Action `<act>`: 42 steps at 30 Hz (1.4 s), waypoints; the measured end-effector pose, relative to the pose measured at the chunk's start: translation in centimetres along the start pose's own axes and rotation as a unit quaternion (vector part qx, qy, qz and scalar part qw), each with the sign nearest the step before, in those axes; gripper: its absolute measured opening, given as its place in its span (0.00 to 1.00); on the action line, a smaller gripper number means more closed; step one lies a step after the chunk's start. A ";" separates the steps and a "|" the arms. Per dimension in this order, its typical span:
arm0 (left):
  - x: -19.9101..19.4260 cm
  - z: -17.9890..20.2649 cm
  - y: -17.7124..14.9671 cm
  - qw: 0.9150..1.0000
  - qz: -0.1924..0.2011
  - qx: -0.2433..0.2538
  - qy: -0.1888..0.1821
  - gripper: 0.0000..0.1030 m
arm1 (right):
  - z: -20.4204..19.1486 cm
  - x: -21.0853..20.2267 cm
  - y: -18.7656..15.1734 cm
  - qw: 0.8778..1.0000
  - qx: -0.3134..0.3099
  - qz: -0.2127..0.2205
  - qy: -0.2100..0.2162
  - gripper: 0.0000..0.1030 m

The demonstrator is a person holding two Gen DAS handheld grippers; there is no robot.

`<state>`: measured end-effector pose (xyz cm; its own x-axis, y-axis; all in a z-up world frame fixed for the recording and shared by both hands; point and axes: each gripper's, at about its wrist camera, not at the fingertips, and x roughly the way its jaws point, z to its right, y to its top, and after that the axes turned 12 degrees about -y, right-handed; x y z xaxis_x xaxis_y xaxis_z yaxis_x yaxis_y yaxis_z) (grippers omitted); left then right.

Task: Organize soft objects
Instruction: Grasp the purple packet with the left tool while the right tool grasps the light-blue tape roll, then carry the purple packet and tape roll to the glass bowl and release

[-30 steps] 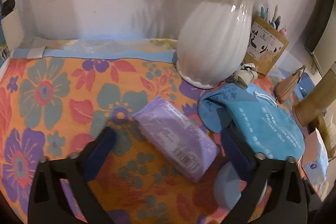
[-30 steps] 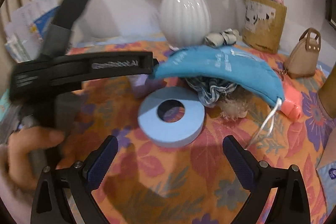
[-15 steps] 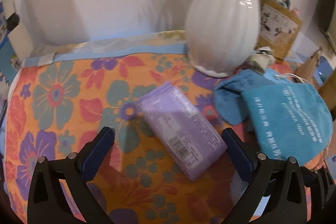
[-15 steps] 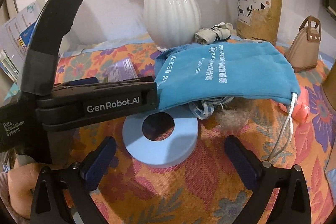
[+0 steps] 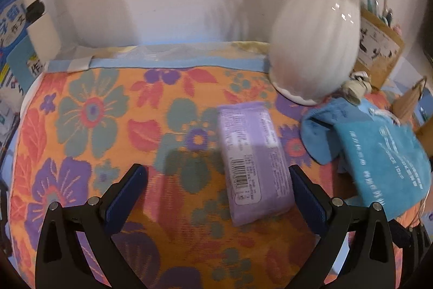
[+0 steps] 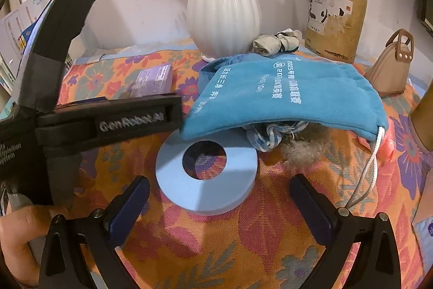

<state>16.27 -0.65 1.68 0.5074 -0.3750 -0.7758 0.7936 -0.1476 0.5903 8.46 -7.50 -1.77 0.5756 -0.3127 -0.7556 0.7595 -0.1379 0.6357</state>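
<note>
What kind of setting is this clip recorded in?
Most likely a home desk or side table against a wall: a floral tablecloth covers it, with a white ribbed vase of flowers, a pen holder full of pens, and a small handbag standing behind.

Teal drawstring pouch [image 6: 284, 96] lies draped over striped cloth [image 6: 270, 136] and fluff [image 6: 305, 151]

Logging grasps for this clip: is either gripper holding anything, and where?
Nothing: left gripper open around purple wipes pack; right gripper open.
</note>
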 end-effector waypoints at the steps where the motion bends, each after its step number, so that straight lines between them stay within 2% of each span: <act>1: 0.0 0.0 0.0 1.000 0.000 0.001 -0.002 0.99 | -0.1 0.2 0.1 1.000 -0.002 0.000 -0.001 1.00; 5: 0.5 0.2 0.2 0.999 -0.011 0.023 0.020 1.00 | -0.5 0.3 0.0 1.000 -0.012 -0.004 -0.016 1.00; 15: 0.6 0.1 -0.1 0.999 -0.011 0.023 0.024 1.00 | -0.6 0.2 0.1 0.999 -0.012 -0.004 -0.030 0.98; 18: 0.6 0.2 -0.1 0.999 -0.011 0.023 0.026 1.00 | -0.6 0.0 0.0 0.999 -0.010 0.000 -0.038 0.91; 21: 0.6 0.3 -0.1 0.999 -0.011 0.024 0.026 1.00 | -0.2 -0.3 0.0 0.999 -0.003 0.008 -0.033 0.80; 23: 0.5 0.4 -0.2 0.999 -0.008 0.023 0.030 1.00 | -0.3 -0.7 -0.1 1.000 -0.005 0.019 -0.024 0.61; 25: 0.2 0.8 -0.3 0.999 0.001 0.033 0.015 0.87 | -0.4 -0.9 -0.1 1.000 -0.008 0.024 -0.018 0.61; 27: -0.6 1.4 -0.5 0.999 0.022 0.048 0.011 0.46 | -0.4 -1.1 -0.1 1.000 -0.008 0.028 -0.008 0.59; 28: -0.7 1.5 -0.5 0.998 0.025 0.052 0.003 0.37 | -0.3 -1.2 -0.2 0.999 -0.008 0.031 0.007 0.59; 31: -1.1 1.0 -0.5 0.998 0.033 0.041 -0.035 0.36 | -0.1 -1.6 -0.3 0.998 -0.006 0.042 0.044 0.59; 33: -1.6 0.4 -0.4 0.998 0.044 0.026 -0.043 0.36 | -0.1 -2.0 -0.4 0.997 -0.005 0.053 0.063 0.59; 35: -2.1 0.0 -0.2 0.997 0.056 0.021 -0.041 0.36 | -0.3 -2.6 -0.5 0.994 -0.011 0.067 0.085 0.59; 39: -3.5 -1.2 0.3 0.996 0.083 0.018 -0.011 0.36 | -1.2 -4.2 -1.0 0.987 -0.039 0.104 0.117 0.59; 42: -4.2 -3.1 0.6 0.996 0.090 -0.013 -0.008 0.36 | -2.0 -4.9 -1.2 0.983 -0.059 0.118 0.124 0.59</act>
<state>15.68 3.69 4.63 0.6362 -0.4081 -0.6548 0.6996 -0.0530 0.7126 5.35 -3.92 0.87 0.7854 -0.0822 -0.6135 0.6171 0.0255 0.7865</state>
